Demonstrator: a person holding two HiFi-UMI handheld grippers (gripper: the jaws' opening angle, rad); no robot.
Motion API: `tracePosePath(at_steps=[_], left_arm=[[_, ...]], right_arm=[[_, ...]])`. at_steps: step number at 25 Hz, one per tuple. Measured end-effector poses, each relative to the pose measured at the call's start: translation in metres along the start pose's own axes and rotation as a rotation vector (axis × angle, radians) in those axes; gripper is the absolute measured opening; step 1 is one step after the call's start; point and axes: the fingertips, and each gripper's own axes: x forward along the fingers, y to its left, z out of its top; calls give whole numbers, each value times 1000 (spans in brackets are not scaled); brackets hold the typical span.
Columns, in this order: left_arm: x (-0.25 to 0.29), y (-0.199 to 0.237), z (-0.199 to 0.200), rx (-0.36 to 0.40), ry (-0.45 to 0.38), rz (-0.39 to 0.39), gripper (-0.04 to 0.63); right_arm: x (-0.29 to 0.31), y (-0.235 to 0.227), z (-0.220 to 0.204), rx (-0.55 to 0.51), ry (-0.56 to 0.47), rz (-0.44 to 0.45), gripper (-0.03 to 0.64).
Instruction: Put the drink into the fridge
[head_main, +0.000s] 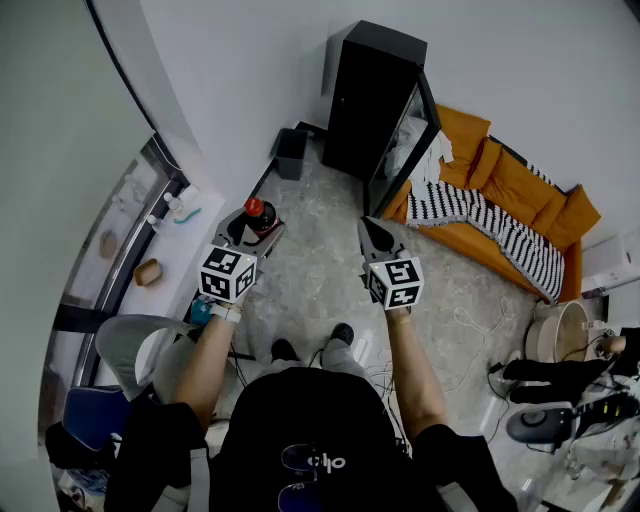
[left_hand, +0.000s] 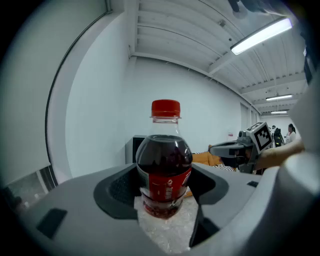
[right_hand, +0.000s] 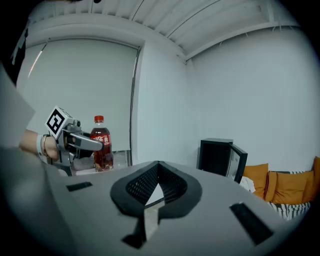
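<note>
At 11 o'clock, left gripper (head_main: 252, 232) gripped bottle (left_hand: 164, 165), jaws wide; right gripper (right_hand: 157, 186) pinched together, empty. Carry step was underway; next move likely needed approach to fridge (head_main: 370, 95), 12 o'clock.

from the head view, the bottle (head_main: 258, 212) shows only cap and shoulders; its lower body hides inside the left gripper (head_main: 256, 230). fridge (head_main: 372, 100) interior, 12 o'clock: too dark to tell. sofa (head_main: 520, 185), 2 o'clock, partly under a striped blanket (head_main: 480, 225).
</note>
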Motion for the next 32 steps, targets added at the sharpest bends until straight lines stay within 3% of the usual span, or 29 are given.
tracePosePath(at_steps=[8,16,23,32], left_arm=[[-28,13,-15,-7,-18,-2,302],[-11,38,-20,-31,-22,12,302],[41,80,-17,-29,-15,23,302],[159,140,18,-11,8,24,302]], right_arm=[[-3,36,-10,6,4,-9,2],[27,25,-15,18,14,0,2],[98,-9,-16,5,19,32,2],[200,-105,5,-34,43,35,2]])
